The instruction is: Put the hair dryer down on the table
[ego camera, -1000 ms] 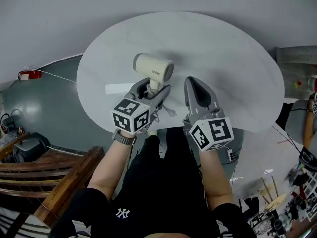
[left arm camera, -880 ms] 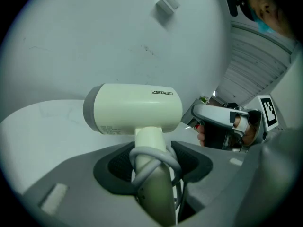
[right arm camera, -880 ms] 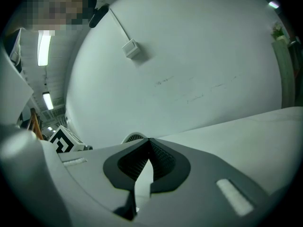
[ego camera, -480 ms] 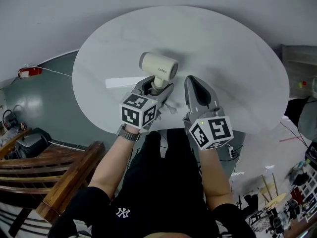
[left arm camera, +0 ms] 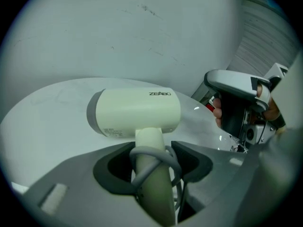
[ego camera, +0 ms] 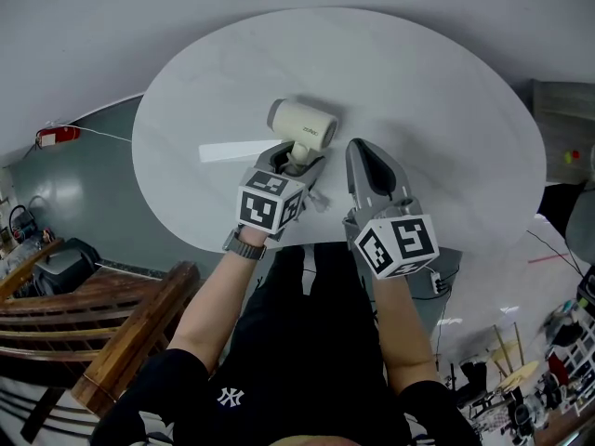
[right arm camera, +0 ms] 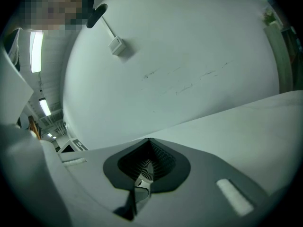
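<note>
The round white table (ego camera: 437, 110) fills the upper frame. Over its centre, the cream hair dryer (ego camera: 303, 124) has its barrel running left to right and its handle pointing down-frame. The left gripper (ego camera: 296, 159) has its jaws pinching that handle. Just to the right, the right gripper (ego camera: 364, 156) has its jaws pressed together, empty.

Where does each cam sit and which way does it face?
Head view: on the head, steeply down at the table; shows forearms, left gripper, right gripper.
Left gripper view: on the left gripper, along its jaws shut on the hair dryer handle; right gripper at right.
Right gripper view: on the right gripper, along shut jaws, over the table toward a wall; only the gripper itself shows.
Shared: head and left gripper views both show hair dryer and right gripper.
</note>
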Demonstrator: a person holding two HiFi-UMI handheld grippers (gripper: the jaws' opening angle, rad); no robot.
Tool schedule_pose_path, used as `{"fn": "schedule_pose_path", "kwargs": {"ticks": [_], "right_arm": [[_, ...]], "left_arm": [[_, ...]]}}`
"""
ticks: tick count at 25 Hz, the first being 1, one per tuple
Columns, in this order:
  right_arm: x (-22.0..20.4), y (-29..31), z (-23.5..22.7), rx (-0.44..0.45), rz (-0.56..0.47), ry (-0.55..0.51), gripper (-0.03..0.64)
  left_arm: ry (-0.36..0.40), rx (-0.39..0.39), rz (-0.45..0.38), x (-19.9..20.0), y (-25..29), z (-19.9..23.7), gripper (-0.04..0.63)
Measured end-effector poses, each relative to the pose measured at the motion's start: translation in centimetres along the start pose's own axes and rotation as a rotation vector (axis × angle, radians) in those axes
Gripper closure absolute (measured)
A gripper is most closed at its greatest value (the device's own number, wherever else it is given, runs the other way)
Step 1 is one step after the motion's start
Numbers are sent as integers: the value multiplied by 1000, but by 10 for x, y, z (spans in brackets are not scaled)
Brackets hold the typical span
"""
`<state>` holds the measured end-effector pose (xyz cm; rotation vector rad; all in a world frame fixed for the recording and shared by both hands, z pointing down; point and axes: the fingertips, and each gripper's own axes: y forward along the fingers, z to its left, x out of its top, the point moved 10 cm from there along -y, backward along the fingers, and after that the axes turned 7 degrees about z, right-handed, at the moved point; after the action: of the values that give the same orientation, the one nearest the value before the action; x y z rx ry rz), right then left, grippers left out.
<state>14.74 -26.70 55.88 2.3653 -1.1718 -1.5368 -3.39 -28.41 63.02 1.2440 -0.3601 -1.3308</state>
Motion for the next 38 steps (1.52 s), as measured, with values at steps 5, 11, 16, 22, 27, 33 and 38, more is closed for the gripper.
{"fn": "schedule_pose_path", "kwargs": {"ticks": [5,11,16,22,27,33,38], "right_arm": [[1,-3,-6,-8,0,15,594],[2,-3,-10,-15,-5,29,594],[4,-4,-12,-15,-10,36,594],[8,-5,-9,-14,-16,35,594],[7,-12,0,-15,-26,28,594],[7,-24,14,-12,-46,15,594],[6,-37,30,-13,-59,7,594]], "left_arm": [[10,23,26,3,9,-1,348],[13,30,52,3,16,0,345],[17,30,58,7,22,-2,339],[26,-13,51,10,19,-4,318],[23,-14,26,8,3,-5,316],[20,-17,-51,13,-29,-13,318],[31,-32,-134,13,-61,-24,351]]}}
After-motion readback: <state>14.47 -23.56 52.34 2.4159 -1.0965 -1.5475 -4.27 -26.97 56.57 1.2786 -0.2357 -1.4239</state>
